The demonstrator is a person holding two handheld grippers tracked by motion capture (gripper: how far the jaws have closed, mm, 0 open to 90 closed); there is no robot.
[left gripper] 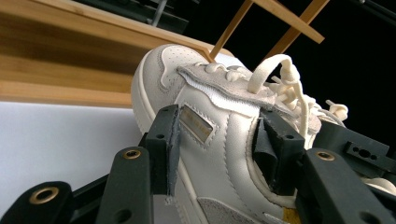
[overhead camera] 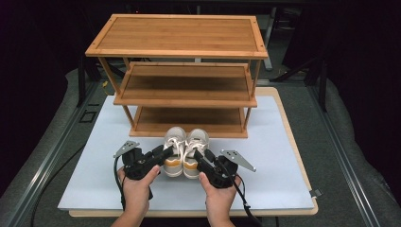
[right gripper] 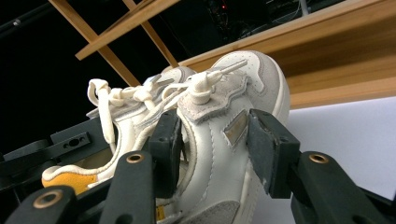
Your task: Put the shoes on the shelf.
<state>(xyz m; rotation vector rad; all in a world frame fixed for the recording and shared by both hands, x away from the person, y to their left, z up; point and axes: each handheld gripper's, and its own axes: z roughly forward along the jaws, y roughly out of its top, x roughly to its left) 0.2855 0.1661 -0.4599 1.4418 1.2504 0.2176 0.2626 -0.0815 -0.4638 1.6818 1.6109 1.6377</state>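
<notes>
A pair of white sneakers with yellow heels stands on the pale mat [overhead camera: 276,156], toes toward a wooden three-shelf rack [overhead camera: 179,35]. My left gripper [overhead camera: 164,153] is shut on the left shoe [overhead camera: 174,142]. In the left gripper view the gripper [left gripper: 219,149] has one jaw on the left shoe's [left gripper: 205,107] outer side and the other at its opening. My right gripper [overhead camera: 198,155] is shut on the right shoe [overhead camera: 197,141]. In the right gripper view the gripper [right gripper: 217,151] clasps the right shoe [right gripper: 229,107] across its side, with the left shoe [right gripper: 135,112] beyond.
The rack's bottom shelf [overhead camera: 189,120] lies just past the shoes' toes, and the middle shelf [overhead camera: 185,85] and the top are bare. The mat sits on a wooden board [overhead camera: 302,156] with grey floor and metal rails at both sides.
</notes>
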